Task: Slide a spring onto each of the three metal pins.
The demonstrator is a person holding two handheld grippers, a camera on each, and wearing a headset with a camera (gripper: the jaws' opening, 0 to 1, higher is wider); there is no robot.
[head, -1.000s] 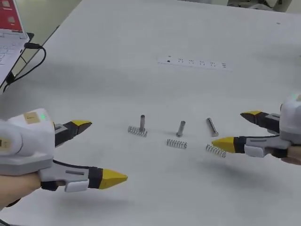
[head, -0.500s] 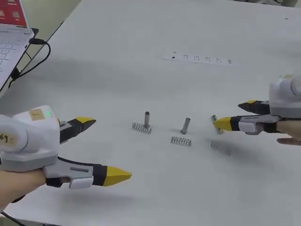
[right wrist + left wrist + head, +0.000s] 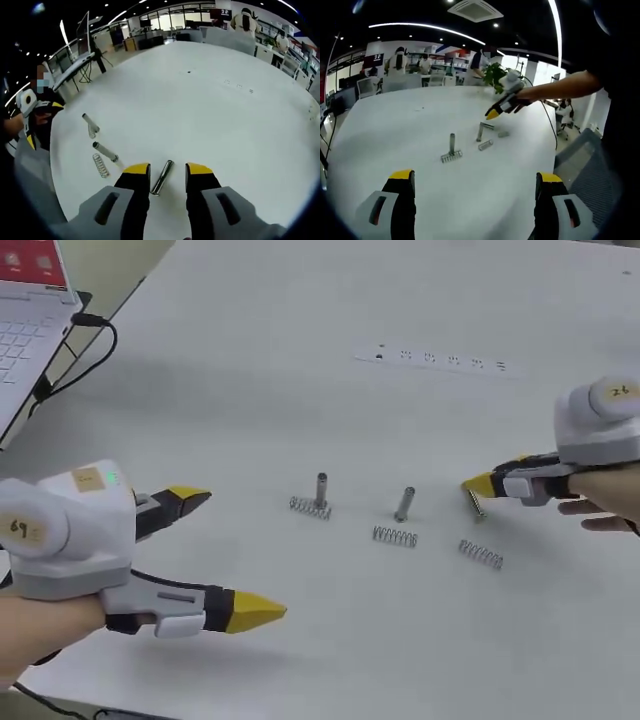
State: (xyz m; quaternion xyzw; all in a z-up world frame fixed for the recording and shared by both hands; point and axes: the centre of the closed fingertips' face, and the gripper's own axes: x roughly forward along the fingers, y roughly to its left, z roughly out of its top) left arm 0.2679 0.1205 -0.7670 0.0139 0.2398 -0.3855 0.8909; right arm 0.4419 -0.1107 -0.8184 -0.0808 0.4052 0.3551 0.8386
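Observation:
Three short metal pins sit mid-table, each with a small spring lying just in front of it. The left pin (image 3: 321, 490) stands by the left spring (image 3: 310, 507). The middle pin (image 3: 404, 503) is behind the middle spring (image 3: 394, 536). The right pin (image 3: 476, 503) lies flat, and the right spring (image 3: 481, 554) lies nearer me. My right gripper (image 3: 478, 483) is open and low over the right pin (image 3: 162, 176), which lies between its jaws without being touched. My left gripper (image 3: 225, 555) is wide open at the near left with nothing between its fingertips (image 3: 402, 175).
A white power strip (image 3: 440, 360) lies on the table (image 3: 300, 640) beyond the pins. An open laptop (image 3: 25, 320) with a black cable (image 3: 95, 345) sits at the far left edge. People and desks stand in the background.
My right gripper has moved away from the right spring and rolled onto its side, so its jaws now straddle the right pin. The left gripper has hardly moved.

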